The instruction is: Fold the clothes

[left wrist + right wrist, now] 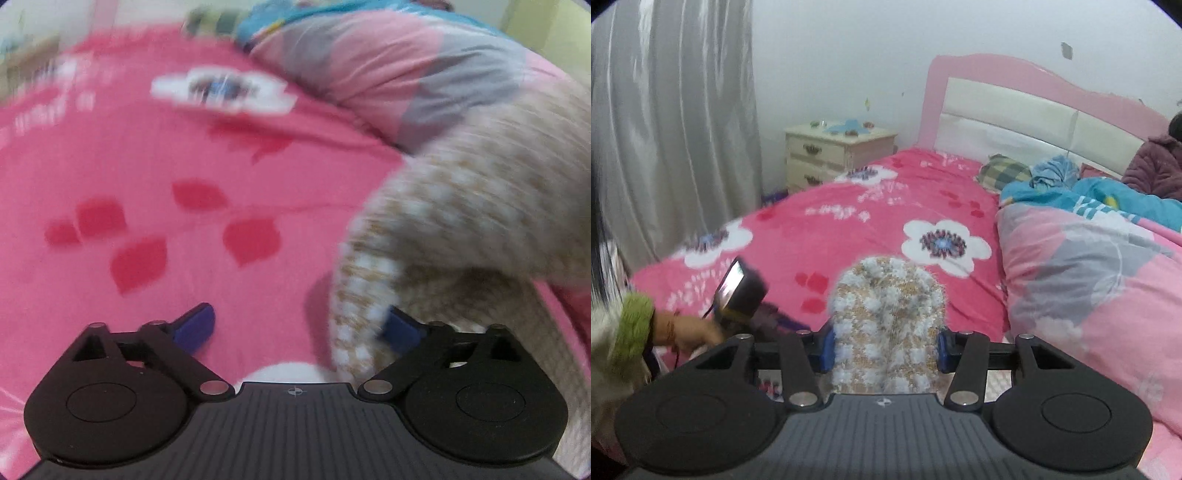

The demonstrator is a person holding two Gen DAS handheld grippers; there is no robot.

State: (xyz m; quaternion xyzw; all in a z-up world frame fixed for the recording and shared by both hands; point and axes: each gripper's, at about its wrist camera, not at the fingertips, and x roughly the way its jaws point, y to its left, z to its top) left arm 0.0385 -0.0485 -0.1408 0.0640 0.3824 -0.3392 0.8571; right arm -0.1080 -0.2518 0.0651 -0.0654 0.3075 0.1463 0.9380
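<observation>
A fuzzy knitted garment in beige and pale blue-white checks (461, 206) hangs at the right of the blurred left wrist view, above the pink flowered bedsheet (147, 166). My left gripper (299, 325) is open with its blue pads wide apart; the garment's edge drapes against the right pad (400, 330). In the right wrist view my right gripper (884, 350) is shut on a bunched part of the same garment (886, 314), held up above the bed. The left gripper's body (738, 291) and the person's hand (687, 330) show at the lower left.
A pink and grey quilt (1089, 280) lies piled along the bed's right side, with a blue blanket (1071, 192) and checked pillow (1004, 171) behind it. A person in a purple jacket (1156, 166) sits by the pink headboard (1015, 96). A cream nightstand (834, 151) and grey curtain (676, 129) stand left.
</observation>
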